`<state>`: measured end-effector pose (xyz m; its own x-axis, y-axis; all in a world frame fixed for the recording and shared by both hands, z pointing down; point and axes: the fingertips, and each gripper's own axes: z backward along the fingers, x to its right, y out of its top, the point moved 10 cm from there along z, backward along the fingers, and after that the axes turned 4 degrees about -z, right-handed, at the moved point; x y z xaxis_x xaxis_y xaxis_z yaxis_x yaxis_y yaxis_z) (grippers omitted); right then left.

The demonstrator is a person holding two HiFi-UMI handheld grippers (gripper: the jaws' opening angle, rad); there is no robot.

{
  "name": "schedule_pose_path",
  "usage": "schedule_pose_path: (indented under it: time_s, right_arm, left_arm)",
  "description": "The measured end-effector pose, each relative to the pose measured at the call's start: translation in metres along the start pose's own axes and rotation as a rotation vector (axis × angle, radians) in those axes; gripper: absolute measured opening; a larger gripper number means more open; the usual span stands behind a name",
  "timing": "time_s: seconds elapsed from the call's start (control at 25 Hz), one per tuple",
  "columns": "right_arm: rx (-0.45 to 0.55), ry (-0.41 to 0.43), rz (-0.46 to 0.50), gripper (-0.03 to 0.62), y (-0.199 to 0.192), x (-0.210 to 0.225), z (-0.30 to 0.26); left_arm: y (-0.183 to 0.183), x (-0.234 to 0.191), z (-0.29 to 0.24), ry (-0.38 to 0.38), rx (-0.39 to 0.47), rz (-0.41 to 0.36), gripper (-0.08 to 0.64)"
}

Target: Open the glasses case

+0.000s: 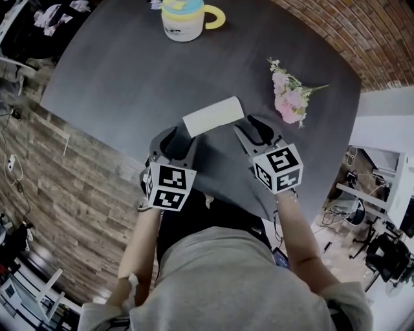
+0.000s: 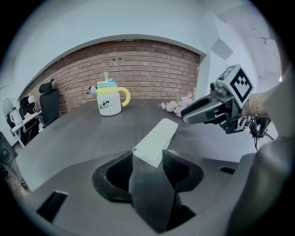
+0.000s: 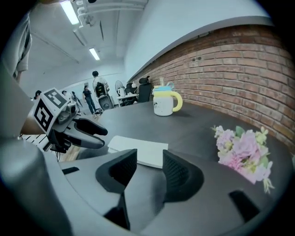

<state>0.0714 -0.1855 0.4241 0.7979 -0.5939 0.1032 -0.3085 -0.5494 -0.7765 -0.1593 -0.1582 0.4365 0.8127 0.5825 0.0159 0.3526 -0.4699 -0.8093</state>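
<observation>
Dark table (image 1: 123, 77), closed glasses case (image 1: 213, 116) between my left gripper (image 1: 178, 139) and right gripper (image 1: 256, 128), both jaws spread and empty; seemingly the approach step, next likely pinching each end.

A white cup (image 1: 184, 19) with a yellow handle is standing at the far edge of the dark table (image 1: 116, 84) — a pink flower sprig (image 1: 289, 98) is lying well apart from it. A brick wall (image 2: 147, 64) is running behind, and people (image 3: 97, 90) are standing far off.

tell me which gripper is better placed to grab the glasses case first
Probably left: the left gripper has open jaws with the glasses case end sitting between them. The right gripper is open too, but the case lies just past its jaws.
</observation>
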Motion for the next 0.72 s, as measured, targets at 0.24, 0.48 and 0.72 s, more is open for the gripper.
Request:
schedule_pose_path:
  time_s: [0.24, 0.48, 0.72]
  right_arm:
    - [-0.07, -0.004, 0.073, 0.193, -0.003, 0.009, -0.02]
    - [-0.136, 0.018, 0.157, 0.234, -0.009, 0.013, -0.032]
    - [-0.146, 0.015, 0.189, 0.229, -0.007, 0.015, -0.036]
  left_arm:
    - [0.0, 0.002, -0.016, -0.033, -0.006, -0.028, 0.199]
    - [0.0, 0.002, -0.024, -0.003, -0.029, -0.093, 0.201]
    - [0.001, 0.004, -0.024, 0.009, -0.028, -0.125, 0.204]
